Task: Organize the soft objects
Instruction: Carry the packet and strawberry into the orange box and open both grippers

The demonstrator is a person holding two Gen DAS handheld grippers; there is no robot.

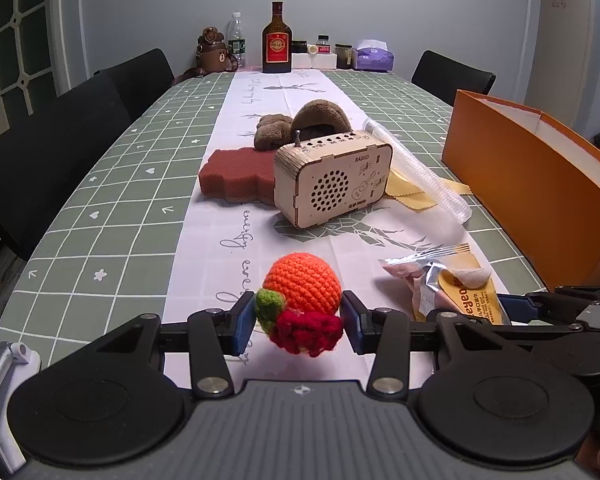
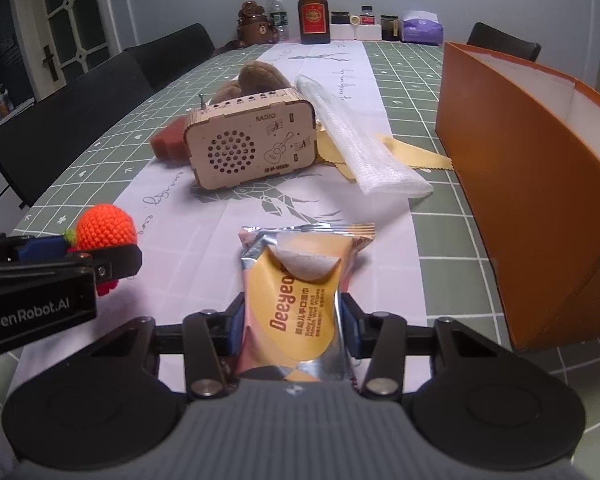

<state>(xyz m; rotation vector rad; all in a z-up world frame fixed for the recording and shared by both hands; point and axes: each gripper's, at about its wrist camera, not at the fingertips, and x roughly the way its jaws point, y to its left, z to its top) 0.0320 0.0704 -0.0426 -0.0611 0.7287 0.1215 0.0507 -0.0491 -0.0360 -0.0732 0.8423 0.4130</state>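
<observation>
The left gripper [image 1: 299, 322] is clenched on a crocheted toy [image 1: 302, 300]: a round orange knitted ball with a fuzzy green tuft and a lumpy dark red part below. Its 2 blue pads press the toy's sides, about half spread, and the toy hangs just above the white table runner [image 1: 204, 264].

The right gripper [image 2: 293, 330] grasps a wet-wipes pack [image 2: 300, 292], a soft, glossy pouch in yellow and pink with crinkled silver foil edges and a white flap. The pads press both of its long sides near its close end; its far end lies on the runner. No earlier frame shows the jaws moving.

Taking the wooden radio [image 2: 252, 146] as landmark: the toy and the pack both lie on the near side of it, the toy nearer-left, the pack nearer-right. The radio is a pale plywood box with rounded corners, a round grille of holes and an engraved guitar. Touching its left is a dark red, coarse sponge [image 1: 236, 174] with a stepped edge. Behind it sits a brown plush toy [image 1: 304, 122]. Along its right lies a long clear sleeve of stacked plastic cups [image 2: 356, 148] over a yellow cloth [image 2: 416, 156] with a zigzag edge. Farther right stands an orange cardboard box [image 2: 516, 184], smooth, with a white inside.
</observation>
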